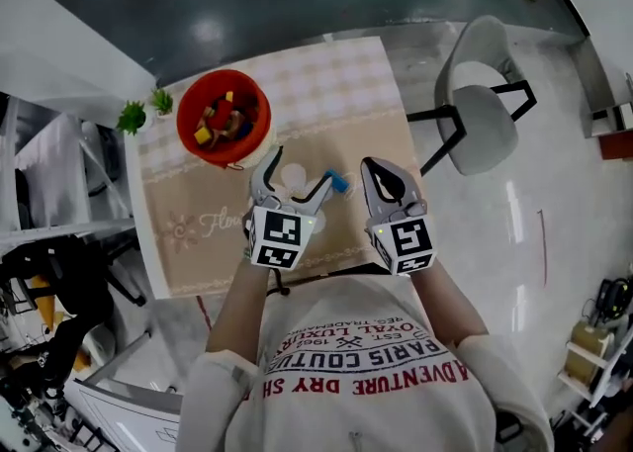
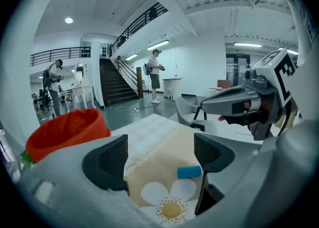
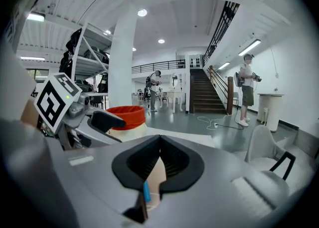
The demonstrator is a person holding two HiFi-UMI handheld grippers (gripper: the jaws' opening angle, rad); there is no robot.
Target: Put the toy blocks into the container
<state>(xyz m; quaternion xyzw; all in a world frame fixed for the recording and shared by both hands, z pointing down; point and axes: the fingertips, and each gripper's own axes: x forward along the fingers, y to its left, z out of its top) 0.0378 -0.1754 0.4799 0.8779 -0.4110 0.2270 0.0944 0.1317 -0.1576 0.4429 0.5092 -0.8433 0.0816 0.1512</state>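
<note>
Your left gripper [image 1: 302, 168]: jaws spread wide, low over the daisy-print tablecloth [image 1: 346, 84]. Blue toy block [image 1: 339, 183]: lying on the cloth, just beside that gripper's right fingertip. Your right gripper [image 1: 381, 171]: jaws closed together, near the block. Red container [image 1: 186, 104]: table's far left corner, coloured blocks [image 1: 220, 124] inside

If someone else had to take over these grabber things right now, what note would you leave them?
Left gripper: open, empty, over the tablecloth.
Right gripper: shut, empty, beside it.
Blue block: loose on the tablecloth by the left gripper's right jaw.
Red container: at the tablecloth's far left corner, several blocks already inside.
Left to do: grip the blue block, drop it in.
</note>
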